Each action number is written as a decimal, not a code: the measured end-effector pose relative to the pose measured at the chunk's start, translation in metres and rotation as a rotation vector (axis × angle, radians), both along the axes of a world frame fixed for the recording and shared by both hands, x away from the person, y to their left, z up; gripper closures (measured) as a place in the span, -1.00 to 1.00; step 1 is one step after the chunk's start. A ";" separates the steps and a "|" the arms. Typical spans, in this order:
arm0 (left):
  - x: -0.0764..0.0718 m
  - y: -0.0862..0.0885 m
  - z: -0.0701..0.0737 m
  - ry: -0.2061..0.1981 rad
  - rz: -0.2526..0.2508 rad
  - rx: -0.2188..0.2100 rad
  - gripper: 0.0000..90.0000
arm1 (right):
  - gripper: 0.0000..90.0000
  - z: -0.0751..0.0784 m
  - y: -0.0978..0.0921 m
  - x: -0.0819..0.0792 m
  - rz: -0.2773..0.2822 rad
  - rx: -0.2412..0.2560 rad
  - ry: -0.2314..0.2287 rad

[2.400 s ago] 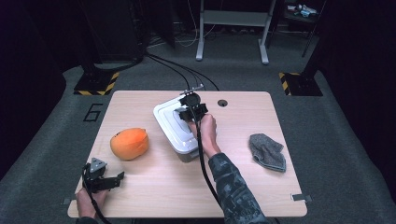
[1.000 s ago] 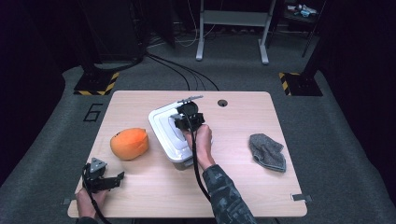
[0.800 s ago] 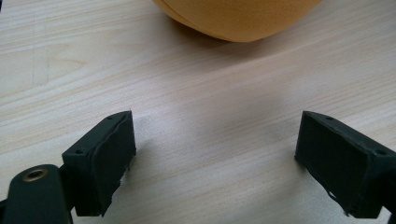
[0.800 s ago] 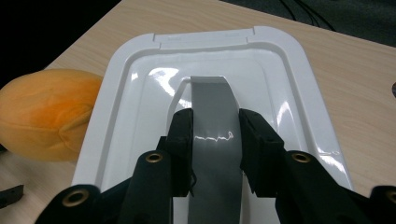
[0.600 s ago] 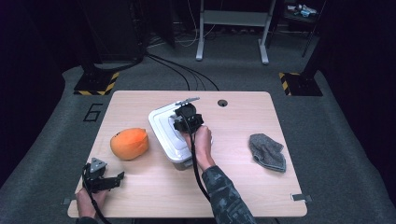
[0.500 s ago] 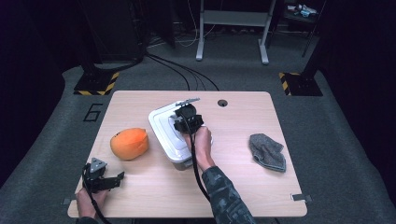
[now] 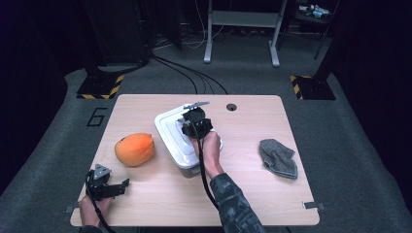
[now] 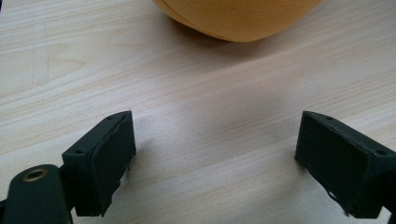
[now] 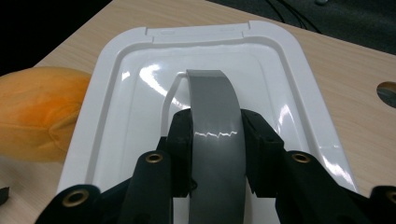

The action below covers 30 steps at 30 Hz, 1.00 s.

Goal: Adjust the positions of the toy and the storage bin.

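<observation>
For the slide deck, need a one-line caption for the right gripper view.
Right gripper shut on the grey handle of a white container lid, orange plush beside it.

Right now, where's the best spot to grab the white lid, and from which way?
Grab the grey handle arching up from the middle of the lid. The rest of the lid is flat and glossy, likely slippery. Come from above, one jaw on each side of the strap, as the right tongs do now, shut on it.
</observation>
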<state>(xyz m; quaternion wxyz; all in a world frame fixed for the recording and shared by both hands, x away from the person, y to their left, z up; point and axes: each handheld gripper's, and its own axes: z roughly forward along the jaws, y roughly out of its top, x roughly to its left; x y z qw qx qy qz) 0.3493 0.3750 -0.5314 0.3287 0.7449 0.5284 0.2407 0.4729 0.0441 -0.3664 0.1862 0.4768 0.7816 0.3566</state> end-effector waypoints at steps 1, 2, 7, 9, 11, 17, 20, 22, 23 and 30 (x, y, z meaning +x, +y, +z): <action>0.000 0.000 0.000 -0.010 0.001 0.005 -0.73 | 0.47 0.003 -0.003 0.000 0.002 0.000 -0.006; 0.000 -0.001 0.000 -0.011 0.003 0.004 -0.73 | 0.47 0.004 -0.006 0.000 0.009 -0.003 -0.020; 0.000 0.000 0.000 -0.004 0.001 0.002 -0.73 | 0.47 0.012 -0.015 0.000 0.000 0.003 -0.024; 0.000 0.000 0.000 -0.006 0.001 0.003 -0.73 | 0.47 0.014 -0.018 -0.001 -0.002 0.000 -0.022; 0.000 0.000 0.000 -0.004 0.001 0.002 -0.73 | 0.47 0.017 -0.022 -0.001 -0.011 0.006 -0.020; 0.000 0.000 0.000 -0.002 0.001 0.001 -0.73 | 0.47 0.023 -0.035 0.000 -0.020 0.012 -0.036; 0.000 0.000 0.000 -0.004 0.001 0.002 -0.73 | 0.47 0.025 -0.038 0.000 -0.031 0.014 -0.036; 0.000 0.000 0.000 -0.002 0.000 0.002 -0.73 | 0.47 0.028 -0.048 0.001 -0.036 0.008 -0.053; 0.000 0.000 0.000 -0.002 0.000 0.002 -0.73 | 0.47 0.029 -0.051 0.002 -0.037 0.005 -0.057; 0.000 0.000 0.000 -0.006 0.001 0.002 -0.73 | 0.47 0.033 -0.067 0.003 -0.067 0.018 -0.061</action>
